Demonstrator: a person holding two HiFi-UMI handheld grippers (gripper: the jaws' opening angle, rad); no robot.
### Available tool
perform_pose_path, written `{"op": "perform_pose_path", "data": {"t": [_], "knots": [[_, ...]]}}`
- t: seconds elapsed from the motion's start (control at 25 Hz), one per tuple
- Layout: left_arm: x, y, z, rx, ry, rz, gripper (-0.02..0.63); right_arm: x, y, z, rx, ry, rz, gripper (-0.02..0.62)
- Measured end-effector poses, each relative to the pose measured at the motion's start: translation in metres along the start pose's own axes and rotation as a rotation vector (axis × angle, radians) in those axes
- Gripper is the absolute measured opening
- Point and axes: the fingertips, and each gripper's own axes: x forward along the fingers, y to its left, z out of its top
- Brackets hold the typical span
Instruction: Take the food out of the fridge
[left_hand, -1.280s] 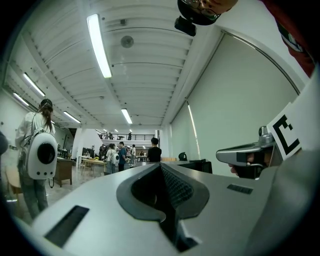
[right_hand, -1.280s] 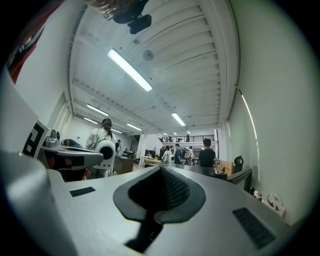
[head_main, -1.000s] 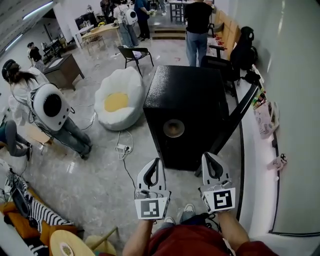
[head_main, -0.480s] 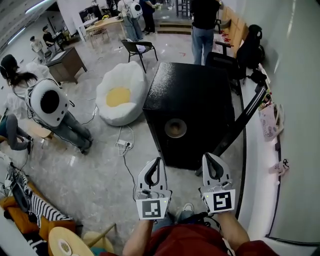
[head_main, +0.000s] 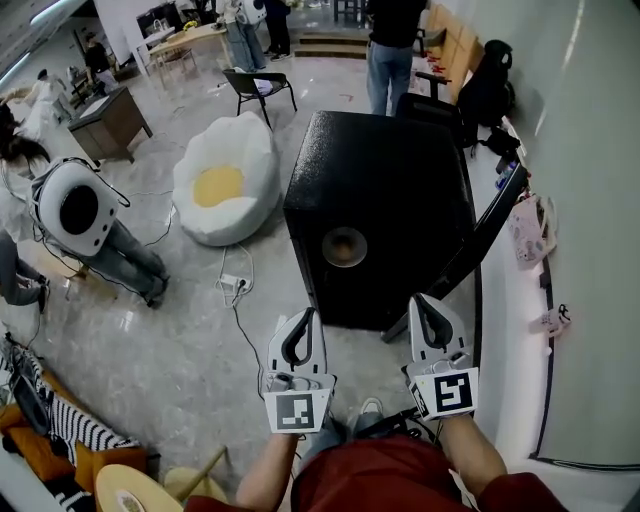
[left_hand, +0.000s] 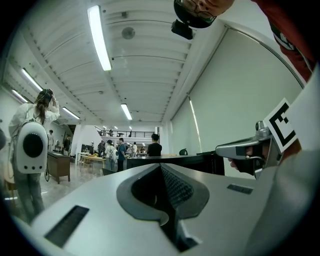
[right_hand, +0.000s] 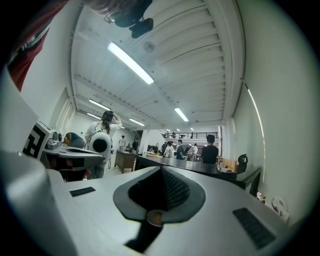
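The black fridge stands on the floor just ahead of both tools. It is closed, so its inside is hidden and the food cannot be seen. The left tool and right tool are held low and side by side, tips pointing at the fridge front without touching it. Each tool's jaws are pressed together on nothing. An egg-shaped beanbag lies ahead-left of the left tool.

Egg-shaped beanbag on glossy floor. Black chair just behind. Power strip, cable trailing, near beanbag.
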Motion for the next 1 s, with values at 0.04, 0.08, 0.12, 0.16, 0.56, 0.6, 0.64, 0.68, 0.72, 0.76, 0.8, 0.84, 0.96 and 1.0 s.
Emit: {"op": "perform_pose_path", "data": {"t": [0.04, 0.08, 0.12, 0.16, 0.56, 0.6, 0.64, 0.68, 0.72, 0.76, 0.8, 0.84, 0.96, 1.0], "knots": [[-0.001, 0.001, 0.0, 0.004, 0.001, -0.004, 0.014, 0.0, 0.002, -0.001, -0.002, 0.002, -0.001, 0.023], [-0.001, 0.002, 0.0, 0.012, 0.003, -0.011, 0.014, 0.001, 0.003, -0.001, -0.003, 0.001, -0.003, 0.023], [-0.001, 0.002, -0.001, 0.02, 0.004, -0.019, 0.014, 0.002, 0.003, -0.002, -0.003, -0.002, -0.006, 0.023], [0.001, 0.002, -0.001, 0.03, -0.001, -0.027, 0.014, 0.004, 0.003, -0.002, -0.001, -0.006, -0.009, 0.023], [0.012, 0.0, -0.015, 0.018, 0.003, -0.036, 0.014, 0.016, 0.012, -0.028, 0.022, 0.036, 0.014, 0.023], [0.014, 0.001, -0.015, 0.016, -0.002, -0.037, 0.014, 0.018, 0.014, -0.03, 0.023, 0.038, 0.017, 0.023], [0.017, 0.001, -0.015, 0.009, -0.007, -0.035, 0.014, 0.02, 0.015, -0.032, 0.023, 0.04, 0.02, 0.023], [0.018, 0.001, -0.016, 0.001, -0.008, -0.033, 0.014, 0.022, 0.017, -0.034, 0.024, 0.043, 0.022, 0.023], [0.019, 0.001, -0.018, -0.008, -0.005, -0.031, 0.014, 0.023, 0.018, -0.037, 0.027, 0.046, 0.024, 0.023], [0.02, 0.0, -0.021, -0.017, 0.001, -0.03, 0.014, 0.024, 0.019, -0.04, 0.031, 0.049, 0.025, 0.023], [0.021, -0.002, -0.024, -0.022, 0.007, -0.03, 0.014, 0.024, 0.02, -0.044, 0.035, 0.052, 0.027, 0.023], [0.021, -0.003, -0.028, -0.022, 0.012, -0.032, 0.014, 0.025, 0.021, -0.048, 0.04, 0.054, 0.029, 0.023], [0.023, -0.004, -0.035, -0.004, 0.02, -0.037, 0.014, 0.026, 0.022, -0.058, 0.054, 0.057, 0.03, 0.023], [0.025, -0.004, -0.037, -0.004, 0.023, -0.036, 0.014, 0.027, 0.023, -0.061, 0.057, 0.057, 0.028, 0.023]]}}
